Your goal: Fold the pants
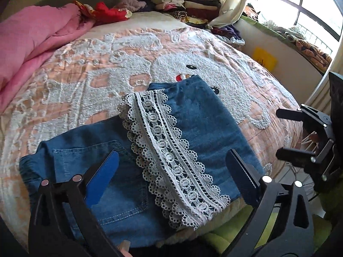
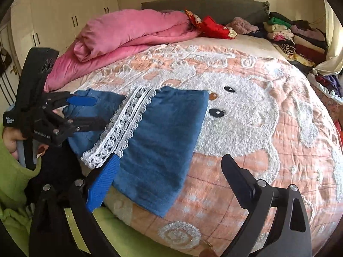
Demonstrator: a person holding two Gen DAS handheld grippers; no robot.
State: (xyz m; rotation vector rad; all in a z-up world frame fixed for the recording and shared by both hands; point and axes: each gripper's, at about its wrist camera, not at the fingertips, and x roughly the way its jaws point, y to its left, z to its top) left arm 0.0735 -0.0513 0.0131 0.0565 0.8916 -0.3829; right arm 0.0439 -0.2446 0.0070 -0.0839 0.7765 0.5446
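Observation:
Blue denim pants (image 1: pixel 103 171) with a white lace hem (image 1: pixel 167 150) lie folded on the bed's near edge, the legs laid over the seat and back pocket. My left gripper (image 1: pixel 171 165) is open just above them, fingers either side of the lace. It also shows in the right wrist view (image 2: pixel 90 111), open over the pants' left end. My right gripper (image 2: pixel 169 171) is open and empty above the pants' (image 2: pixel 163 132) right part and the bedspread. It shows at the right edge of the left wrist view (image 1: pixel 278 135).
A peach bedspread with a white cartoon animal (image 2: pixel 246 111) covers the bed. A pink quilt (image 2: pixel 128 32) lies at the far left. Stacks of folded clothes (image 2: pixel 295 36) sit at the far right by the headboard. A window (image 1: pixel 300 6) is to the right.

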